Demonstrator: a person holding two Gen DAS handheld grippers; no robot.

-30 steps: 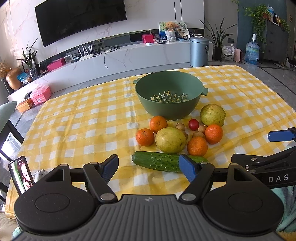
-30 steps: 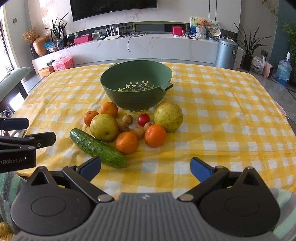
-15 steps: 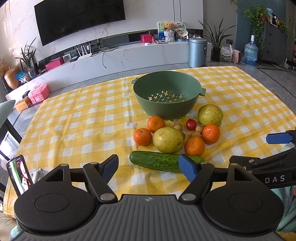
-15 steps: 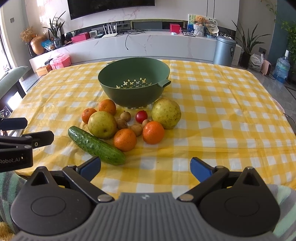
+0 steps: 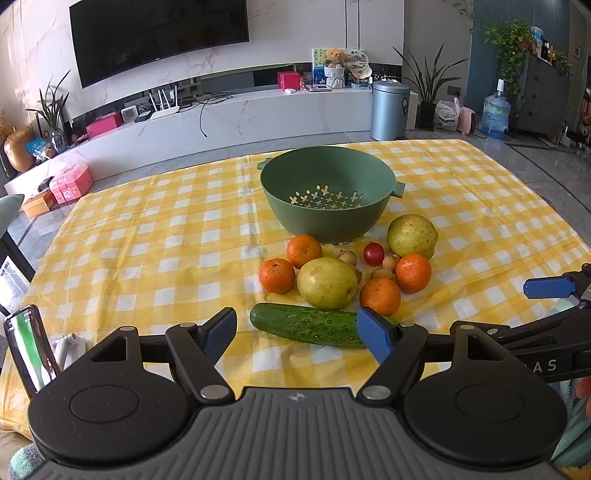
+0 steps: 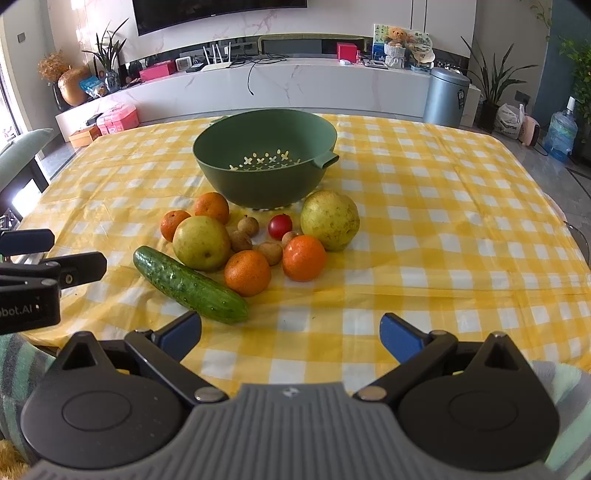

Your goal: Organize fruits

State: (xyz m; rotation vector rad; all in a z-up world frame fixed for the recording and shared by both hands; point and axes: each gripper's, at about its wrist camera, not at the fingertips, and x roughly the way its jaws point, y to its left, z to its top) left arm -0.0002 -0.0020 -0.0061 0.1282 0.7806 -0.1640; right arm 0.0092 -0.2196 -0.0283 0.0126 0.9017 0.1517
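Your left gripper (image 5: 297,332) and right gripper (image 6: 290,334), both spread wide and empty, have edged closer to the fruit pile (image 6: 255,236) beside the green perforated plastic bowl (image 6: 266,162) on the yellow-checked bench (image 6: 443,221). Readable lettering: "bot.AI" and "AS" on the gripper bodies.

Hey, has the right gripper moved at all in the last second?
Yes. The right gripper has eased forward toward the green colander, which now sits lower and nearer its fingers in its own view.

Yellow checked tablecloth (image 5: 147,236); phone (image 5: 27,350) at edge; television (image 5: 159,35), bin (image 5: 389,105) beyond.
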